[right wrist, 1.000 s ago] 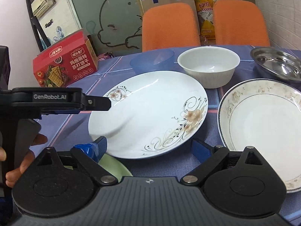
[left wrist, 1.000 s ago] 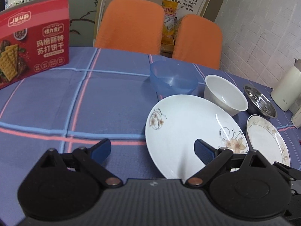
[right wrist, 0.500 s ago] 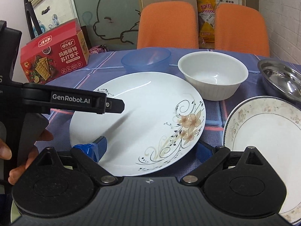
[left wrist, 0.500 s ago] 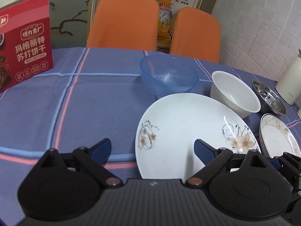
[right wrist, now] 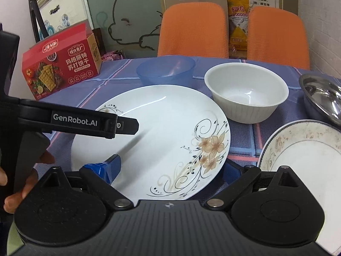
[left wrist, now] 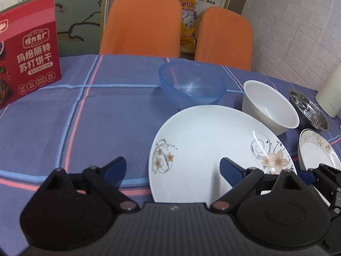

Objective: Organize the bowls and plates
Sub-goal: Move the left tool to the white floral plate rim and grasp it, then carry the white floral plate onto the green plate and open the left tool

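On the cloth (left wrist: pixel 106 117), straddling the big plate's (right wrist: pixel 162 136) near rim with the right gripper (right wrist: pixel 170 166) spread wide, its right finger dipping under the edge, tip hidden, while hovering the left gripper (left wrist: pixel 172 168), also apart, at the plate's left, bowl (right wrist: pixel 247 91) lying just beyond.

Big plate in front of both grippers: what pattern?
White big plate with tan flowers and dark scrolling vines at two rim spots; clearest in the right wrist view.
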Motion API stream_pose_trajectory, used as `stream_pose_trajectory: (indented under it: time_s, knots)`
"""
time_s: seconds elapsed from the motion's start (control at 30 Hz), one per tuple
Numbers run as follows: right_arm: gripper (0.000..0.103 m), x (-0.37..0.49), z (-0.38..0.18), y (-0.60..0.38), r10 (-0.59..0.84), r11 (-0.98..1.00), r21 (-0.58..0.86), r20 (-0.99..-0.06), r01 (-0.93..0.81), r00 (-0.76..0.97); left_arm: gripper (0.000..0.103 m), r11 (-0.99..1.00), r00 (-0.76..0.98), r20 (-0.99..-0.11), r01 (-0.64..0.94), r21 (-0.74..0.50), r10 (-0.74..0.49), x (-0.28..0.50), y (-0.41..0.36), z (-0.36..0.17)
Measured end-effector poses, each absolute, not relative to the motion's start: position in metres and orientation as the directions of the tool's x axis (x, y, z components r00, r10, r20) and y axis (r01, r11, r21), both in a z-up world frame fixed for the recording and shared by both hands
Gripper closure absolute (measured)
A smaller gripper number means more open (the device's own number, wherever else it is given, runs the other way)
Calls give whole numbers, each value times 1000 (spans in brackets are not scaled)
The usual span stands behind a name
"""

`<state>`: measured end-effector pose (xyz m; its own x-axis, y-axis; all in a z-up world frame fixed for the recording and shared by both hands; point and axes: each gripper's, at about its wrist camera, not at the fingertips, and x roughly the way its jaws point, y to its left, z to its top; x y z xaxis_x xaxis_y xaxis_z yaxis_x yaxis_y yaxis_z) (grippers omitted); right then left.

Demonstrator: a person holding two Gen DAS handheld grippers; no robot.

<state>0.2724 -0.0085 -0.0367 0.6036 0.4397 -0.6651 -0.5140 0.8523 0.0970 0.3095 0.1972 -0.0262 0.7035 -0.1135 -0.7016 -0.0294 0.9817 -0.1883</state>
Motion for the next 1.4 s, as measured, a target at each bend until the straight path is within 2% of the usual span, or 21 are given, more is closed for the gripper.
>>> stream_pose_trajectory:
  time_s: [0.07, 0.2, 0.3, 0.33, 0.37, 0.47, 0.53, 0.9, 1.4]
  knots:
    - [18, 273, -40, -4, 423, 847, 51, -667, -529, 613, 9, 984, 706, -700, -22, -176, -109, 309, 195, -27]
    - [16, 279, -42, -5, 450, 829, 52, -653, -556, 609, 10, 991, 707, -702, -12, -130, -84, 309, 189, -29]
    - [16, 282, -41, -7, 463, 818, 57, -657, -572, 596, 25, 997, 705, -706, 5, -80, -60, 308, 182, -28]
    - [16, 282, -40, -7, 461, 820, 59, -660, -570, 594, 37, 995, 702, -707, 22, -99, -86, 309, 182, -26]
    - [16, 282, -40, -7, 458, 822, 62, -663, -566, 593, 42, 993, 696, -710, 32, -110, -101, 309, 182, -24]
    - [19, 280, -38, -6, 442, 831, 54, -669, -554, 598, 43, 993, 682, -725, 16, -113, -93, 310, 181, -22]
    - [19, 275, -35, -9, 454, 832, 78, -665, -549, 593, 48, 992, 678, -728, 13, -126, -102, 305, 182, -17]
    - [18, 215, 13, -21, 462, 840, 55, -593, -539, 659, 49, 993, 738, -668, 24, -115, -95, 252, 166, 36]
    - [17, 112, -10, -35, 479, 841, 136, -639, -524, 602, 49, 992, 691, -717, -1, -125, -89, 126, 150, 2]
